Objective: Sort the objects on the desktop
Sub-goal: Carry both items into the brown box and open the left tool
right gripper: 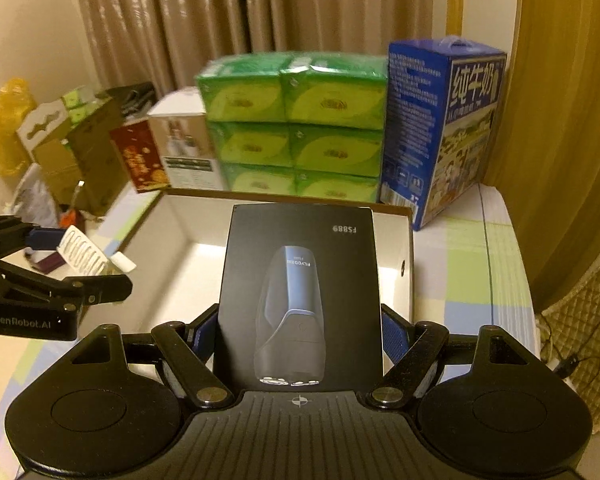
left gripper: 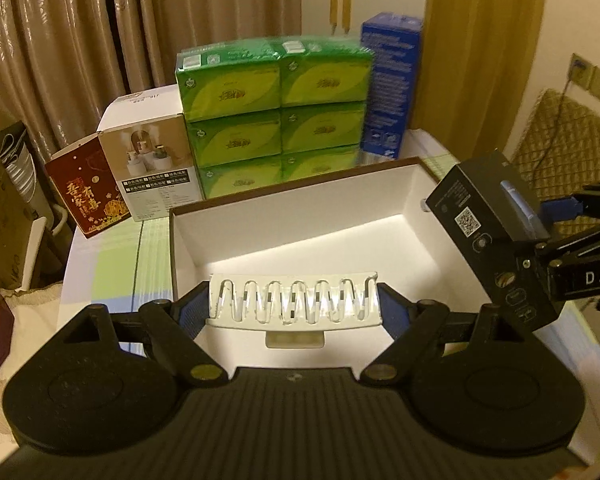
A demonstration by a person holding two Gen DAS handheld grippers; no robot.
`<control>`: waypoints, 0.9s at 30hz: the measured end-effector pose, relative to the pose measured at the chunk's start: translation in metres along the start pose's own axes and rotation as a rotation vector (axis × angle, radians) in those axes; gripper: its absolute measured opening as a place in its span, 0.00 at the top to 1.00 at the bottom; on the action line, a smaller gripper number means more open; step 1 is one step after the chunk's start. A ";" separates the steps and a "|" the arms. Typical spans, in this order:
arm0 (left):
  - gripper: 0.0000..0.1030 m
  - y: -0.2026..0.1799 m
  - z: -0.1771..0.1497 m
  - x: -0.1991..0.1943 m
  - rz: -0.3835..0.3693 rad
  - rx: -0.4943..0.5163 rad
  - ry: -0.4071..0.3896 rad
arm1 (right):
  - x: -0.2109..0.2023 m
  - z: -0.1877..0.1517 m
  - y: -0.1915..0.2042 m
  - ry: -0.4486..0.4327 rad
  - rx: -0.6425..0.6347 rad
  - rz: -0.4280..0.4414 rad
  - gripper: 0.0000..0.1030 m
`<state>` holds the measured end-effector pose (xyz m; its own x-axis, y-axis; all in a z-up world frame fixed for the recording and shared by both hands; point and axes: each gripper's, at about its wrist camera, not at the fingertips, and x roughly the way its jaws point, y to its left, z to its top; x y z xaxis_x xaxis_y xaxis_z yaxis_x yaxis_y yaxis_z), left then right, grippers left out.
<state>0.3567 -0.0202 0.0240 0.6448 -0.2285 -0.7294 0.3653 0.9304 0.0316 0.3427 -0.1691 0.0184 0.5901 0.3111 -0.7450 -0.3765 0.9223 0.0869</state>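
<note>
The left gripper (left gripper: 294,306) is clamping a white strip (left gripper: 294,304) between its jaws; the right gripper (right gripper: 300,332) is gripping a black box (right gripper: 300,280) — both hanging over the open tray (left gripper: 300,220) ahead of the jaws.

The surface (left gripper: 112,276) was covered with a white cloth checked in pale green and blue. An open white box (left gripper: 300,216) with a brown rim sat on it nearest the cameras. Behind the box stood a wrapped stack of green tissue packs (left gripper: 276,116), touching its far rim. To the right of the stack stood a tall blue milk carton (right gripper: 440,132). To the left stood a white product box (left gripper: 156,164), and beside that a dark red box (left gripper: 88,192) with gold lettering.
</note>
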 end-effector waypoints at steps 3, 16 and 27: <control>0.20 0.006 0.007 0.025 0.006 0.000 0.026 | 0.025 0.008 -0.004 0.040 0.010 -0.027 0.26; 0.20 0.033 0.023 0.133 0.006 -0.084 0.149 | 0.115 0.030 -0.016 0.152 0.034 -0.110 0.26; 0.20 0.036 0.026 0.183 0.062 -0.044 0.189 | 0.152 0.030 -0.027 0.195 0.035 -0.144 0.26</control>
<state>0.5058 -0.0360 -0.0904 0.5263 -0.1163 -0.8423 0.2967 0.9535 0.0537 0.4637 -0.1401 -0.0773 0.4854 0.1287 -0.8647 -0.2718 0.9623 -0.0094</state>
